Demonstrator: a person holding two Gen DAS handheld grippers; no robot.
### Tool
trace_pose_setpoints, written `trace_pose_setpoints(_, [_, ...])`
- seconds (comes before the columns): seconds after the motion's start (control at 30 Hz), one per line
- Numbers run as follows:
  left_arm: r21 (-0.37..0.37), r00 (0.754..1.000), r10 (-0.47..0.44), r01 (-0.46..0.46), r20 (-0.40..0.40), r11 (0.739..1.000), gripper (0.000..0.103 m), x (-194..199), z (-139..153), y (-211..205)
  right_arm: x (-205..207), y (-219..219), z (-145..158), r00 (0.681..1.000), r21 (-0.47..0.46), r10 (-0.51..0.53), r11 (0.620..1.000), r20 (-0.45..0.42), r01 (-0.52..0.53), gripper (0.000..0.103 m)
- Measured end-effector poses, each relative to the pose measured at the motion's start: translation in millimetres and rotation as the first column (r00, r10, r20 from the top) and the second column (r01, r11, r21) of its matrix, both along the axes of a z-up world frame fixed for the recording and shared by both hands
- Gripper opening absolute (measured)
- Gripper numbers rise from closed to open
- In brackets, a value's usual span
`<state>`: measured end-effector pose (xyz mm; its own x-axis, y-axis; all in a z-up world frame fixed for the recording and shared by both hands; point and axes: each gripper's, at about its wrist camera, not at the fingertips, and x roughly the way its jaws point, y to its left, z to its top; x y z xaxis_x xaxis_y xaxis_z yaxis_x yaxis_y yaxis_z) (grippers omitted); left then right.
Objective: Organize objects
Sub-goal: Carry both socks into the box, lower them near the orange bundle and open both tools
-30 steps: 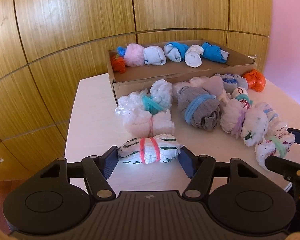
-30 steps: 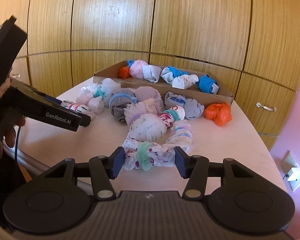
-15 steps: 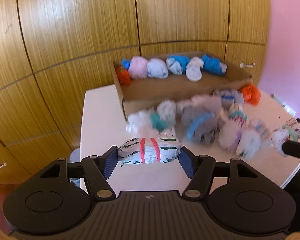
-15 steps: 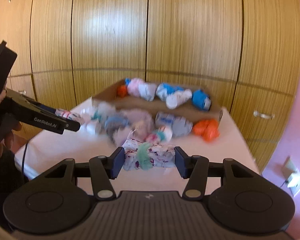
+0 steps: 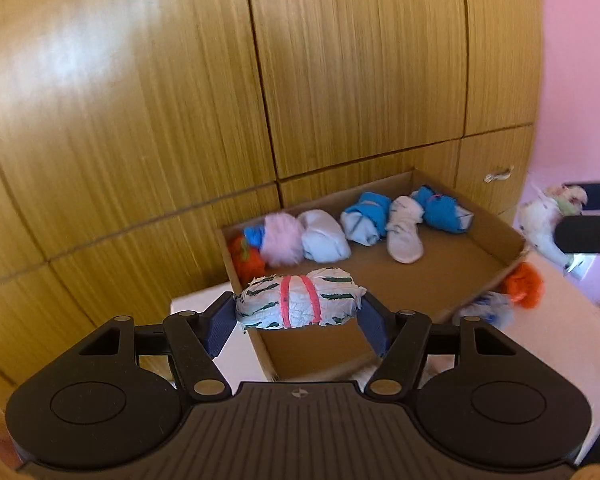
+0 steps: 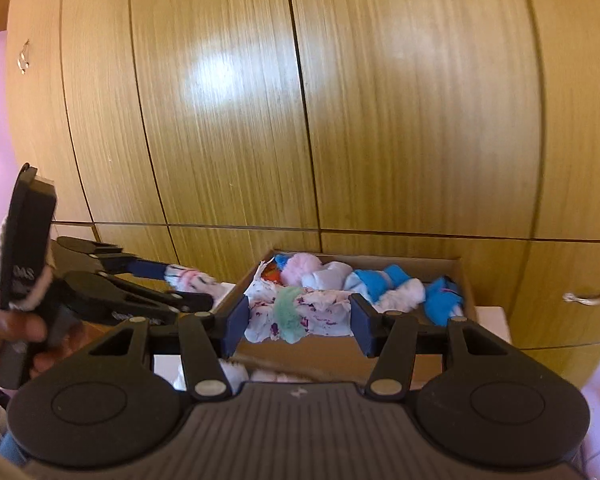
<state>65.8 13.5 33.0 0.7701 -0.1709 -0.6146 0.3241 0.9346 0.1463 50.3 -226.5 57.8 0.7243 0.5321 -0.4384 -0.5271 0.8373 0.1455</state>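
Observation:
My left gripper (image 5: 299, 306) is shut on a white sock bundle with green stripes and two pink bands (image 5: 299, 300), held in the air over the near left part of the cardboard box (image 5: 496, 224). My right gripper (image 6: 299, 314) is shut on a white bundle with purple marks and a mint band (image 6: 296, 312), raised in front of the same cardboard box (image 6: 466, 276). Several rolled socks in orange, pink, white and blue line the box's far side. From the left wrist view the right gripper's bundle (image 5: 548, 216) shows at the right edge.
A white table (image 5: 556, 340) bears the box, with an orange bundle (image 5: 524, 286) and a white and blue one (image 5: 486, 310) lying beside its right wall. Wooden wardrobe doors (image 6: 380, 100) stand right behind. A hand (image 6: 4, 328) holds the left gripper.
Both grippers have lifted their bundles off the table and carried them up and forward to the box. The pile of loose bundles on the table has dropped out of view.

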Motion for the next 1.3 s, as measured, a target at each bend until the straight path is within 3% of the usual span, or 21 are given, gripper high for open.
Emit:
trace_pose_setpoints(0.17, [0.057,0.998,-0.061,0.063,-0.032,0.996,0.07,40.3,-17.1,-3.8,50.2,18.8,-12.0,0.991,0.025,0.032,0.999,-0.13,-0.029,0.051])
trace_pose_setpoints(0.27, [0.069,0.992,-0.092,0.098,-0.092,0.993,0.07,67.1,-31.5,-4.2,81.4,30.7,-29.4,0.978,0.022,0.032,0.999,-0.208,-0.028,0.051])
trace_pose_setpoints(0.53, [0.146,0.977,-0.114,0.141,-0.179,0.979,0.071,111.7,-62.7,-10.8,154.6,62.6,-73.5,0.911,0.03,0.013,1.0,-0.412,-0.001,0.051])
trace_pose_setpoints(0.87, [0.174,0.97,-0.125,0.162,-0.207,0.971,0.071,129.0,-78.6,-11.8,194.2,95.9,-95.4,0.872,-0.056,-0.054,0.998,-0.487,0.031,0.051])
trace_pose_setpoints(1.13, [0.188,0.973,-0.118,0.157,-0.2,0.97,0.074,132.1,-81.6,-16.6,200.4,101.2,-99.6,0.867,-0.081,-0.081,0.996,-0.492,0.047,0.056])
trace_pose_setpoints(1.3, [0.193,0.974,-0.121,0.158,-0.192,0.968,0.083,128.0,-80.1,-19.2,201.0,99.6,-100.4,0.863,-0.076,-0.088,0.995,-0.497,0.057,0.058])
